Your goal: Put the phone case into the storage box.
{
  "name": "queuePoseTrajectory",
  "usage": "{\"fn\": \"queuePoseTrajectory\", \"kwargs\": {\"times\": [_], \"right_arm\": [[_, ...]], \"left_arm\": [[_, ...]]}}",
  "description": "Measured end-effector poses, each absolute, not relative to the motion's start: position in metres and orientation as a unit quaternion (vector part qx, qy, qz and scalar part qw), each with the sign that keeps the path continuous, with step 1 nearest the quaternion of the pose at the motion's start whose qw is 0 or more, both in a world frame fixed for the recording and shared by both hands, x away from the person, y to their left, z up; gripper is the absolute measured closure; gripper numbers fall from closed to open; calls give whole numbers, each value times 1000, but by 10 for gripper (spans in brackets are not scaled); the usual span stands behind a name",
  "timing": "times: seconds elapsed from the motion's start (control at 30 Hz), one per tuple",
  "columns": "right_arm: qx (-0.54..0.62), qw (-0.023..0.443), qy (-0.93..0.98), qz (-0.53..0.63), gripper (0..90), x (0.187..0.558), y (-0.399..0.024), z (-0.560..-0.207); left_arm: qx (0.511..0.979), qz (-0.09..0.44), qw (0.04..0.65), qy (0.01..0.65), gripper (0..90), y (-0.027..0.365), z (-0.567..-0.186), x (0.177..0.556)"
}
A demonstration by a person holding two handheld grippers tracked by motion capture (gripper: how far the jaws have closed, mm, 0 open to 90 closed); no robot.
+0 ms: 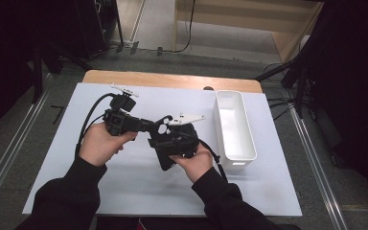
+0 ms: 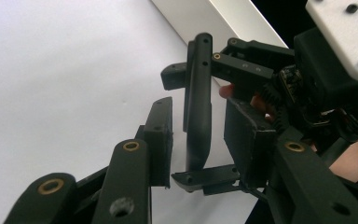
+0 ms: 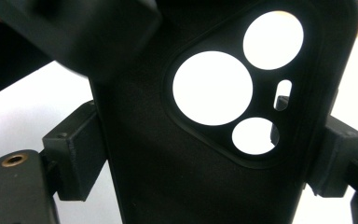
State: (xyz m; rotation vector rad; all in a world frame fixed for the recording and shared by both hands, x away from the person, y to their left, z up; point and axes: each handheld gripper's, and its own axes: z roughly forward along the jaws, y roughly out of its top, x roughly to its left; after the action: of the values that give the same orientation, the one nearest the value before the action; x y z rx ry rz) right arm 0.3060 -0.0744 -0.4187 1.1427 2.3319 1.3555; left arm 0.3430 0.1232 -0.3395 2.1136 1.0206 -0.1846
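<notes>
A black phone case [image 1: 160, 136] with round camera cutouts is held above the white mat [image 1: 124, 182]. My right gripper [image 1: 166, 144] is shut on it. In the right gripper view its jaws [image 3: 205, 158] press the case [image 3: 168, 154] from both sides. My left gripper [image 1: 151, 126] comes in from the left and straddles the case's cutout end. In the left gripper view the case [image 2: 198, 102] stands edge-on between my open jaws [image 2: 203, 140], with a gap on each side. The right gripper's fingers [image 2: 205, 179] clamp the case top and bottom.
A long white bin [image 1: 219, 120] stands on the mat's right side, beside the right hand, and shows as a white wall [image 2: 214, 18] in the left gripper view. The wooden table edge [image 1: 172, 79] runs along the back. Bare mat lies in front and to the left.
</notes>
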Motion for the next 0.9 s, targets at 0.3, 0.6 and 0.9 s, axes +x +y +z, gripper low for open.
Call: {"fn": "queuePoseTrajectory", "kwargs": {"times": [0.3, 0.6, 0.9], "right_arm": [[390, 98, 794, 456, 127, 307, -76, -419], [391, 103, 793, 456, 127, 309, -81, -418], [400, 90, 788, 459, 127, 311, -90, -415]], "left_arm": [[821, -65, 403, 398, 506, 136, -327, 343], [824, -41, 418, 380, 383, 146, -328, 345], [836, -31, 418, 355, 373, 156, -338, 348]]}}
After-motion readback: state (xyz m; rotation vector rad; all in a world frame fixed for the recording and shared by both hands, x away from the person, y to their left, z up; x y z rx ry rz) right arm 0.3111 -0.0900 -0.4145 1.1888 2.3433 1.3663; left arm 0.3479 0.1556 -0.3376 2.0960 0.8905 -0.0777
